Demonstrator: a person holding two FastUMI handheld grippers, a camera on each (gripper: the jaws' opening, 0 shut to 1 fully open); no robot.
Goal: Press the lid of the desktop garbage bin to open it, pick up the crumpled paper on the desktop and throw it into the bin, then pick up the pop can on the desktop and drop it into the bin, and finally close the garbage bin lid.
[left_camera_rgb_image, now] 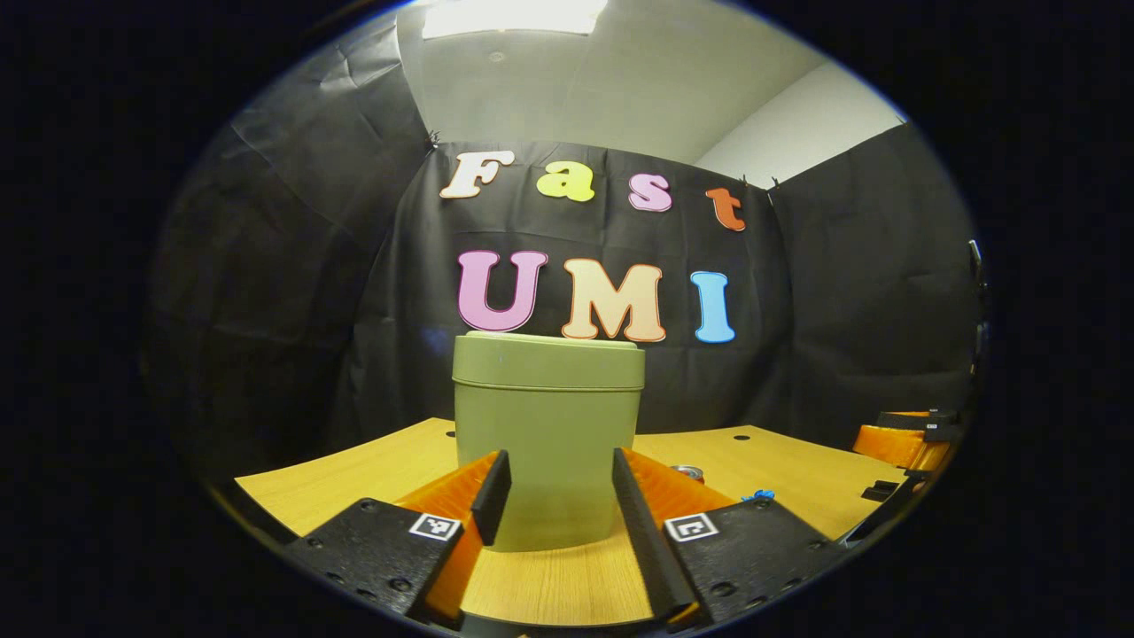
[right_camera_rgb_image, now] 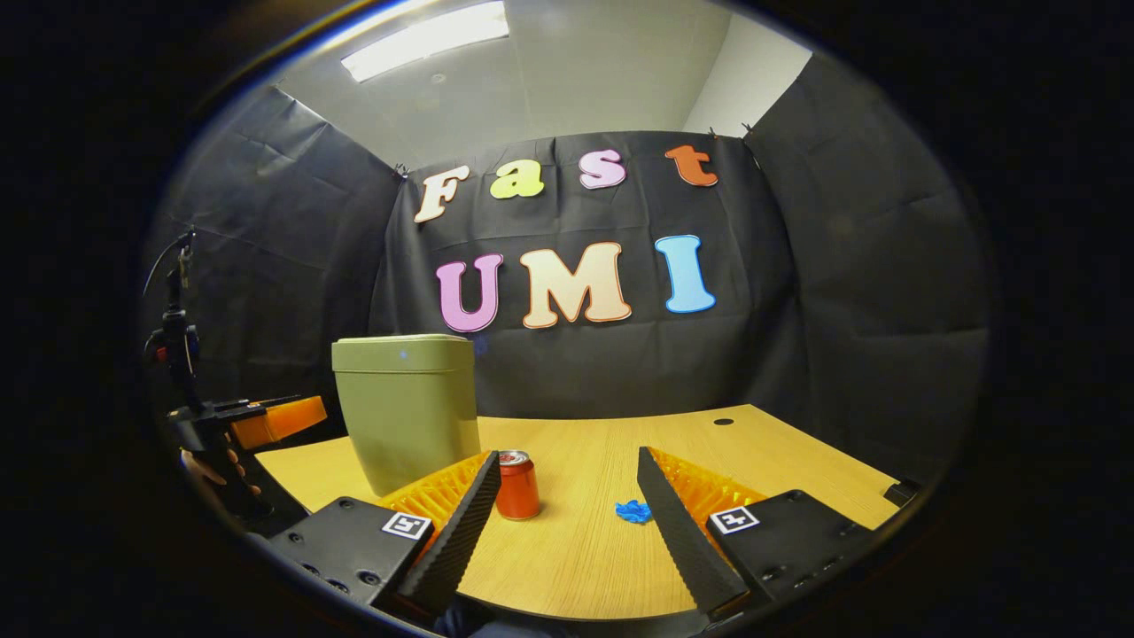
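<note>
Bin: the green garbage bin [left_camera_rgb_image: 549, 439] stands upright on the wooden desktop [left_camera_rgb_image: 780, 478], lid [left_camera_rgb_image: 549, 359] down and flat. In the right gripper view it sits at the left [right_camera_rgb_image: 407, 408], beyond that gripper's left finger.
Left gripper: the left gripper [left_camera_rgb_image: 560, 483] is spread wide, nothing between its fingers. The bin shows through the gap, and whether the tips touch it I cannot tell. In the right gripper view it hangs at the far left [right_camera_rgb_image: 266, 418], with a hand [right_camera_rgb_image: 217, 465] on its handle, partly in shadow.
Right gripper: the right gripper [right_camera_rgb_image: 569, 483] is parted wide over the desktop and grips nothing. In the left gripper view it sits at the far right edge [left_camera_rgb_image: 904, 439], cut off.
Pop can: the red pop can [right_camera_rgb_image: 517, 485] stands upright, just beside the right gripper's left finger. In the left gripper view only its top [left_camera_rgb_image: 687, 472] peeks over a finger.
Paper: the blue crumpled paper [right_camera_rgb_image: 633, 510] lies on the desktop between the right gripper's fingers, apart from the can. A sliver shows in the left gripper view [left_camera_rgb_image: 758, 494].
Writing: the can's print is too small to read. Square black-and-white markers [right_camera_rgb_image: 407, 525] sit on the gripper bodies.
</note>
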